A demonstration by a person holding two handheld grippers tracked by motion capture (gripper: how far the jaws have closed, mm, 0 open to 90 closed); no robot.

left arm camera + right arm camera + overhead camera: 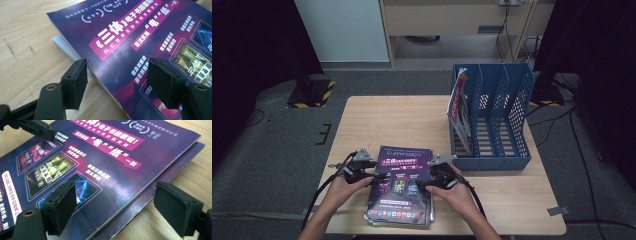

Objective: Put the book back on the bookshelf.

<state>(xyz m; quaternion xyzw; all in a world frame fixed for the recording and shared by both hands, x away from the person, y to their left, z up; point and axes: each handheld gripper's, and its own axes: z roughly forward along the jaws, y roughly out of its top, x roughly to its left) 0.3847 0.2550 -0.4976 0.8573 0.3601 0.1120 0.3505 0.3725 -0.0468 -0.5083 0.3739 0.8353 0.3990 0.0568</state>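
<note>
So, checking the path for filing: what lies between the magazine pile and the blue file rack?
Bare tabletop alone separates the magazine pile from the blue file rack, as the high view shows.

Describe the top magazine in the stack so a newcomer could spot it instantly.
On the wooden table, near its front edge left of the blue file rack, lies a small stack. The top magazine has a dark purple cover with magenta banners and white characters, between both grippers.

Wooden table (402,120) w/ purple magazine stack (401,185) near front, blue file rack (492,117) at right.
</note>
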